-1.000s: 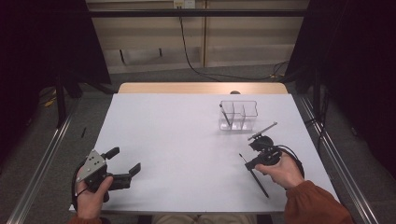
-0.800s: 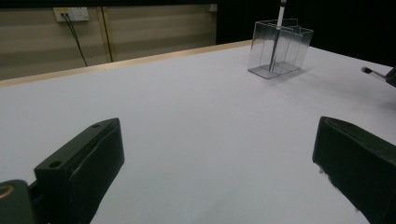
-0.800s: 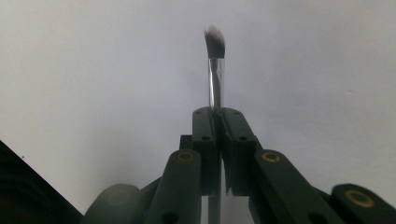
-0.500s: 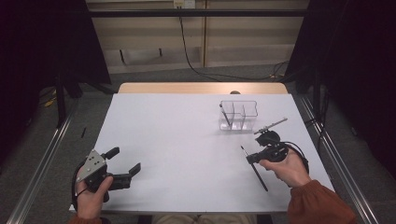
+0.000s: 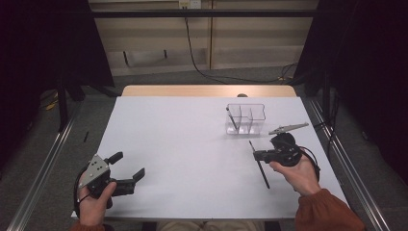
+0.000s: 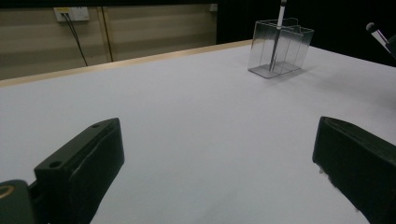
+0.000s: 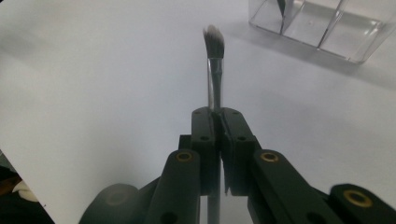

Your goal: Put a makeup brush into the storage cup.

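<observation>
So the right gripper (image 5: 257,155) has its jaws clamped tight on a thin black-handled makeup brush with a silver ferrule and grey-white bristles (image 7: 214,70). In the right gripper view the two black jaws meet with basically no gap, pinching the handle just below the ferrule, bristle tip sticking out past them. From the high view the brush (image 5: 260,168) runs slantwise over the white desk (image 5: 183,144), near its right side. Just beyond it sits a clear plastic organizer with compartments (image 5: 246,119), with another dark slim stick (image 5: 232,119) leaning in its left compartment. The left gripper (image 5: 126,169) is over at the near left part of the desk, jaws spread wide apart, nothing between them, well away from the organizer (image 6: 279,46).
</observation>
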Motion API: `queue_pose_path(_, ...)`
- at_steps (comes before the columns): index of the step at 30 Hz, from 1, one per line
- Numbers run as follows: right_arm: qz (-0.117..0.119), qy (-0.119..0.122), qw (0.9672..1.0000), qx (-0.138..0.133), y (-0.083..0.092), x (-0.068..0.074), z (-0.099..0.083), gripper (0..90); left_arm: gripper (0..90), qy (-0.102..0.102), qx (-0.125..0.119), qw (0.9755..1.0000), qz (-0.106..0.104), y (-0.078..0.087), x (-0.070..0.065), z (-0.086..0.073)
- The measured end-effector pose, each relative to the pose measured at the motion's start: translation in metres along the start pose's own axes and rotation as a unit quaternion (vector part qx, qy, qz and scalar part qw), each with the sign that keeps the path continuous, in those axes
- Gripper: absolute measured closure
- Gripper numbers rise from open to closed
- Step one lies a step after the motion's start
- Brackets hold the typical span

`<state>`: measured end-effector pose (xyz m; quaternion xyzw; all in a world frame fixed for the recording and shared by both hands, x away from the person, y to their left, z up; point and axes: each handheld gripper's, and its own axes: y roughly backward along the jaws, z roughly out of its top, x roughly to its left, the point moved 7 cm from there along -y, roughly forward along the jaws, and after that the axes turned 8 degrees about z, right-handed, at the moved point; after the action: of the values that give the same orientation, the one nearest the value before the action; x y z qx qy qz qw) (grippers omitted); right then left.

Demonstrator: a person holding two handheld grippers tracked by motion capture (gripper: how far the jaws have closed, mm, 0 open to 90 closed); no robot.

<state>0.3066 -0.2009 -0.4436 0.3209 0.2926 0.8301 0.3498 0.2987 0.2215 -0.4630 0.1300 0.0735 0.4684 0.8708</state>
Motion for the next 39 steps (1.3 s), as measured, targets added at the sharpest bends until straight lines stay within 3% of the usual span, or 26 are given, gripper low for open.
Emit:
queue_pose_path(10,0.002,0.049,0.9971,-0.059,0.004,0.008,0.007,85.1,2.2,0.001,-0.001,1.0000,0.002,0.001,0.000,0.000)
queue_pose_path(19,0.012,0.060,0.9904,-0.124,0.009,0.005,0.013,85.0,2.2,0.001,0.000,1.0000,0.001,0.000,0.000,0.000)
queue_pose_path(21,0.018,0.069,0.9876,-0.140,0.011,0.006,0.015,85.1,2.2,-0.001,0.000,1.0000,0.001,0.000,0.000,0.000)
queue_pose_path(28,0.025,0.090,0.9830,-0.158,0.010,0.007,0.020,85.0,2.2,0.001,0.000,1.0000,0.001,0.000,0.000,0.000)
queue_pose_path(39,0.039,0.096,0.9741,-0.201,0.013,0.008,0.030,84.9,2.2,0.003,0.000,1.0000,0.002,0.000,0.000,0.000)
